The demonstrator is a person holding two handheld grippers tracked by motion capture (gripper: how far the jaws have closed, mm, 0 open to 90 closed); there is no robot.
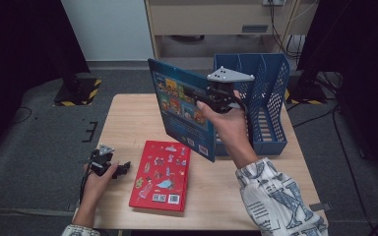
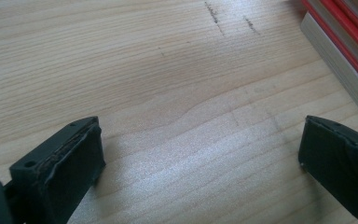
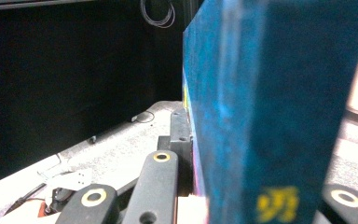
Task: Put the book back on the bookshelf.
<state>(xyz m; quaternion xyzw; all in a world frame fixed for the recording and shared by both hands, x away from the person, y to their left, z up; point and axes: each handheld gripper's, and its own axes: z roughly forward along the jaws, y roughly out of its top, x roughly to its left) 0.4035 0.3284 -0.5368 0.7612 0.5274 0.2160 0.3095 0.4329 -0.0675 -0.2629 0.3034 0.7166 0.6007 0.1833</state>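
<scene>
A blue picture book (image 1: pixel 179 105) stands upright in the air above the table's far middle, with my right gripper (image 1: pixel 212 97) shut on its right edge, just left of the blue file rack (image 1: pixel 270 98). In the right gripper view the book's blue spine (image 3: pixel 270 102) rises close between the jaws, and one black finger (image 3: pixel 179 135) presses its left face. A red book (image 1: pixel 162 174) lies flat on the table near the front. My left gripper (image 1: pixel 120 168) rests low at the table's front left, jaws wide open over bare wood (image 2: pixel 200 154), with the red book's edge (image 2: pixel 340 42) off to its right.
The wooden table (image 1: pixel 128 118) has bare room at its left and far-left parts. The file rack with its upright dividers fills the far right corner. Dark stands and cables sit on the floor around the table.
</scene>
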